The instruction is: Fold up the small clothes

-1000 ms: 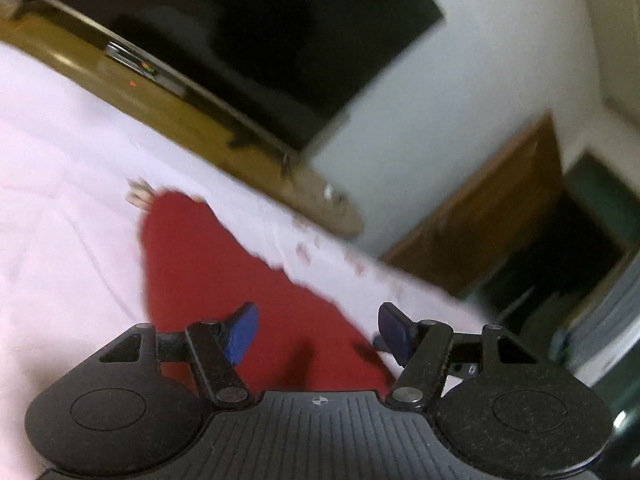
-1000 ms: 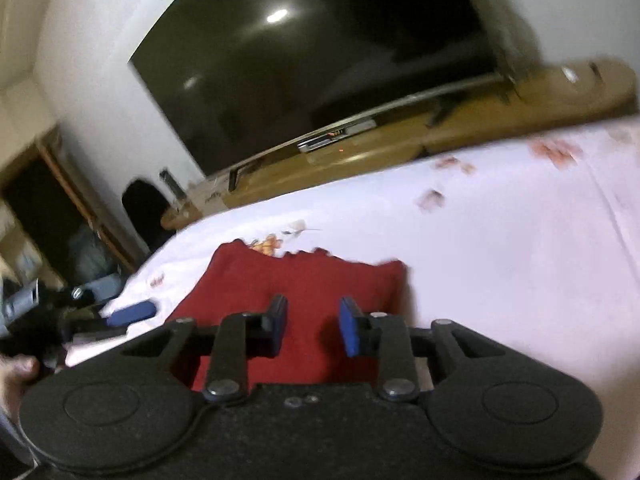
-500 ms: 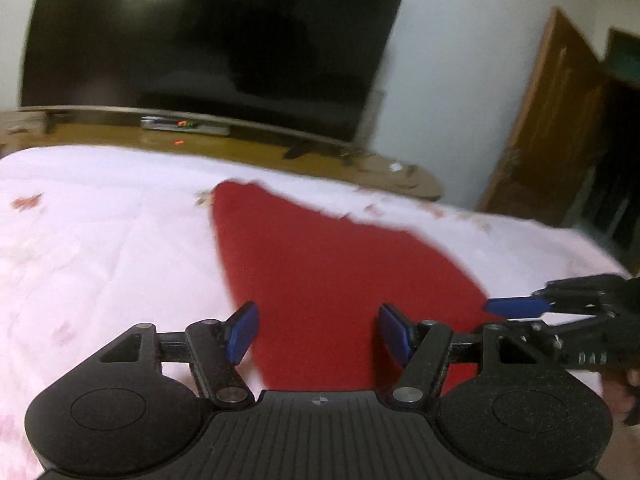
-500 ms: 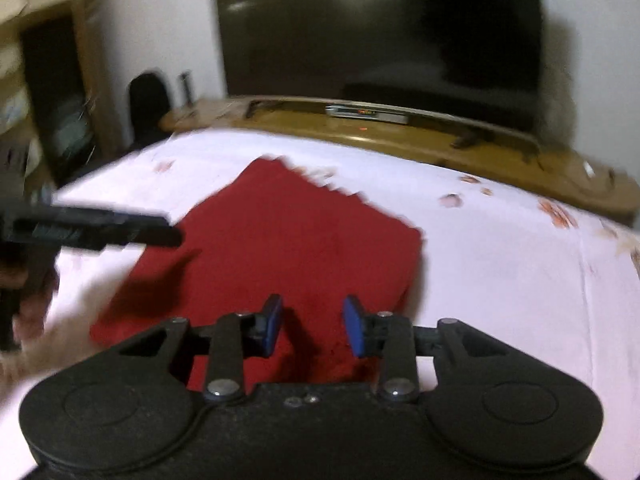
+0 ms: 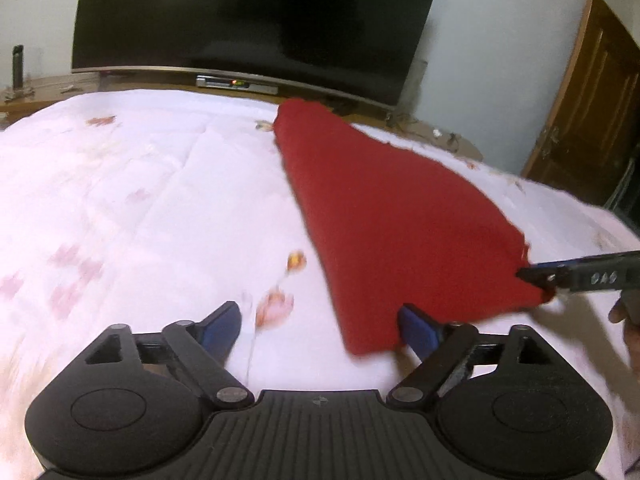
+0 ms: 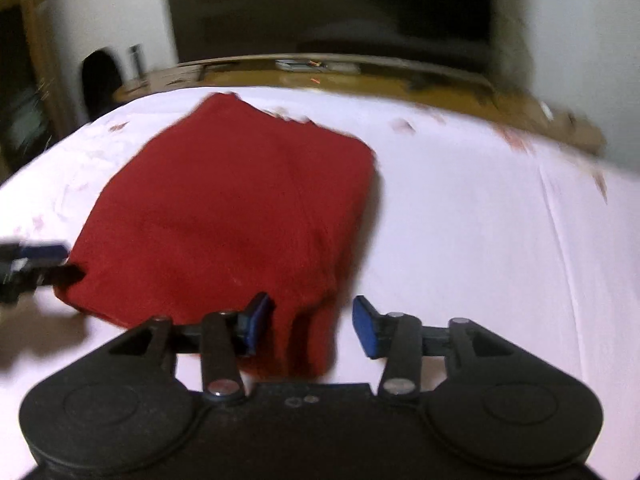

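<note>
The red garment (image 6: 240, 208) is lying flat on the pink bedspread (image 5: 120, 200), with the television (image 5: 256, 12) beyond its far edge. It is looking like a folded rectangle, one long fold edge facing away from my left side. I am now holding both grippers over its near edge, the end furthest from the television.

My left gripper (image 5: 320, 330) is hanging with jaws spread wide, grasping nothing; its right pad is just reaching the garment's near left corner while the left pad is sitting over bare bedspread. My right gripper (image 6: 308, 324) is also standing released, with the garment's near right corner lying between its pads but not pinched.

Compared with a second ago, I am seeing both cameras swinging level and squaring up to the garment, and the right jaws are standing wider than they were. In the left view the right gripper's tip is now showing right at the near corner of the cloth.

I am judging this as the set-up for another fold: both near corners are getting lined up, and closing on them comes next. The frames are blurring, so the cloth layers are hard to count.
</note>
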Tool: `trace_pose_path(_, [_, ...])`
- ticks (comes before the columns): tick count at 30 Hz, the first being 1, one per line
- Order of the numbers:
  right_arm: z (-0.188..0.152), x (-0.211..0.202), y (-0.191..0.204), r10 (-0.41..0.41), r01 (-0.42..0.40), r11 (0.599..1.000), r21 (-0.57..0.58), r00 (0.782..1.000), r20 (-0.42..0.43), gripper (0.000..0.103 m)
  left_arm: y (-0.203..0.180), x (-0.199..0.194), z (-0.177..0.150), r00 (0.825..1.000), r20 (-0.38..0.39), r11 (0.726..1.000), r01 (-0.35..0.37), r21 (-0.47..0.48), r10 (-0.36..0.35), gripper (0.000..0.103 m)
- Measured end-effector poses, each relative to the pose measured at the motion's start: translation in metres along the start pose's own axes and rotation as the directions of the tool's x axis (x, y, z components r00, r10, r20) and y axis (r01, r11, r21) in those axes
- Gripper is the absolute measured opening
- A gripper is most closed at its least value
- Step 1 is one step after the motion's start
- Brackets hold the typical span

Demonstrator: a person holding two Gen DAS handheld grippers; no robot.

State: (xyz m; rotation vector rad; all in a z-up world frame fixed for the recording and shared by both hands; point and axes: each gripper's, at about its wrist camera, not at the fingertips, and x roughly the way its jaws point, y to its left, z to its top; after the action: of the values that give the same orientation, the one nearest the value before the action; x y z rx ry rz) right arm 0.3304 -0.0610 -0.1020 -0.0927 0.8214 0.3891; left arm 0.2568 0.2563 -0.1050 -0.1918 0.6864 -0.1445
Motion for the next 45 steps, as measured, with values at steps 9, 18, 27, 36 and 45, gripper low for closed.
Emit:
trace_pose_path(9, [-0.048,-0.117,0.020,0.043,-0.058,0.991,0.117,0.990,0.131,0.073,-0.067,-0.110,-0.022,0.995,0.092,0.999,-0.020,-0.029,0.023,0.101])
trace_pose_path(18, [-0.089,-0.214,0.040,0.126,-0.139,0.987,0.079,0.980,0.152,0.081,-0.133,-0.192,-0.028,0.988,0.134,0.997,-0.081,0.014,0.079,0.103])
trace_pose_path(27, [-0.118,-0.253,0.045,0.059,-0.071,0.996,0.060,0.982,0.179,0.089,-0.174,-0.238,-0.062,0.984,0.136,0.992,-0.122,0.045,0.115,0.103])
trace_pose_path(36, [-0.120,-0.281,0.038,0.040,-0.054,0.998,0.045,0.967,0.253,0.091,-0.200,-0.254,-0.065,0.976,0.180,0.987,-0.139,0.077,0.124,0.103])
trace_pose_path(45, [-0.122,-0.284,0.048,0.047,-0.050,0.999,0.002,0.962,0.269,0.092,-0.200,-0.261,-0.068,0.974,0.186,0.987,-0.147,0.066,0.132,0.103])
